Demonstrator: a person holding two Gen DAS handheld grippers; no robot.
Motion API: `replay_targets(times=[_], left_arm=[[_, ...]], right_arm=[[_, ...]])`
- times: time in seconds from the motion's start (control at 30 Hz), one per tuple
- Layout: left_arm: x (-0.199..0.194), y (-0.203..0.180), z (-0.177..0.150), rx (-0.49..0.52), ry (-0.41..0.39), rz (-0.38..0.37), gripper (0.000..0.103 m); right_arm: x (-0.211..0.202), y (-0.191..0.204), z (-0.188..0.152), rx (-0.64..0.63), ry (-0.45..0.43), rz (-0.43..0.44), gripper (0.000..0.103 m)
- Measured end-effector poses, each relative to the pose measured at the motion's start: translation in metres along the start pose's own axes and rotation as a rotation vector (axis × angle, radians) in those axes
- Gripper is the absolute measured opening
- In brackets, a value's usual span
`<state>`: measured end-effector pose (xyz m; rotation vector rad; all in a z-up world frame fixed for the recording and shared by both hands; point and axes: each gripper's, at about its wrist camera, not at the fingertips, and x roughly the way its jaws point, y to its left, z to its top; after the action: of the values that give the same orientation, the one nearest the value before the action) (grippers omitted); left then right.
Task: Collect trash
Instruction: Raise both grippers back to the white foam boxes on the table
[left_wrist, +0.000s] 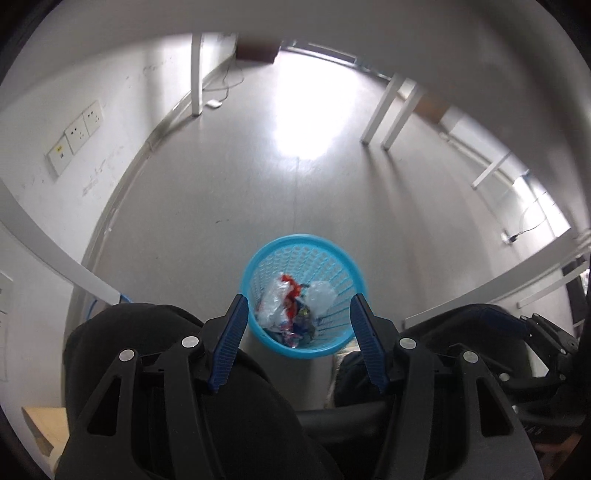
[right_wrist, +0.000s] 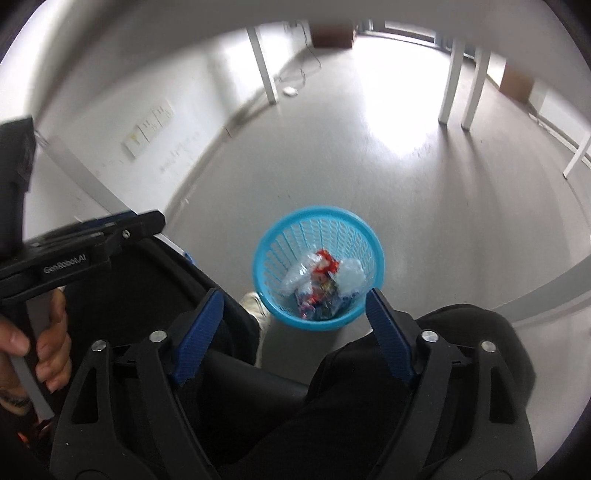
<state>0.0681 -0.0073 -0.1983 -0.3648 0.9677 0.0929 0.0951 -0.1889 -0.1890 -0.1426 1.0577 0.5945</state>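
A light blue mesh waste basket (left_wrist: 334, 254) (right_wrist: 280, 236) stands on the grey floor below both grippers. Inside it lies trash (left_wrist: 295, 306) (right_wrist: 321, 280): clear plastic, a red wrapper and other coloured wrappers. My left gripper (left_wrist: 299, 301) hangs well above the basket, open, with nothing between its blue pads. My right gripper (right_wrist: 293, 297) also hangs above the basket, open and empty. The left gripper's body and the hand (right_wrist: 51, 343) holding it show at the left edge of the right wrist view.
A person's dark-trousered legs (left_wrist: 155, 332) (right_wrist: 424, 369) flank the basket, with a light shoe (right_wrist: 258, 306) beside it. White table legs (left_wrist: 380, 110) (right_wrist: 452, 85) stand farther off. A wall with sockets (left_wrist: 75, 134) runs along the left. A white table edge (left_wrist: 48, 243) curves nearby.
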Motion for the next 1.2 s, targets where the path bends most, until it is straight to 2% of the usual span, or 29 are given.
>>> replay_targets(times=[0.23, 0.33, 0.53, 0.67, 0.77, 0.93, 1.2], left_arm=[[-0.051, -0.015, -0.004, 0.1, -0.103, -0.01, 0.059], [-0.08, -0.022, -0.005, 0.137, -0.148, -0.043, 0.059], [-0.137, -0.023, 0.013, 0.143, -0.283, -0.131, 0.062], [-0.159, -0.029, 0.034, 0.174, -0.366, -0.138, 0.065], [-0.164, -0.038, 0.053, 0.206, -0.403, -0.129, 0.066], [-0.157, -0.056, 0.087, 0.235, -0.4, -0.153, 0.07], [-0.139, -0.067, 0.126, 0.254, -0.394, -0.178, 0.07]], right_arm=[[-0.065, 0.001, -0.002, 0.001, -0.105, 0.054, 0.079], [-0.106, 0.014, 0.003, -0.048, -0.2, 0.062, 0.085], [-0.16, 0.016, 0.03, -0.055, -0.344, 0.047, 0.086], [-0.178, 0.008, 0.054, -0.025, -0.41, 0.048, 0.09], [-0.189, 0.002, 0.082, 0.001, -0.467, 0.052, 0.09], [-0.196, -0.008, 0.122, 0.017, -0.538, 0.025, 0.094], [-0.176, -0.052, 0.158, 0.071, -0.53, -0.015, 0.094]])
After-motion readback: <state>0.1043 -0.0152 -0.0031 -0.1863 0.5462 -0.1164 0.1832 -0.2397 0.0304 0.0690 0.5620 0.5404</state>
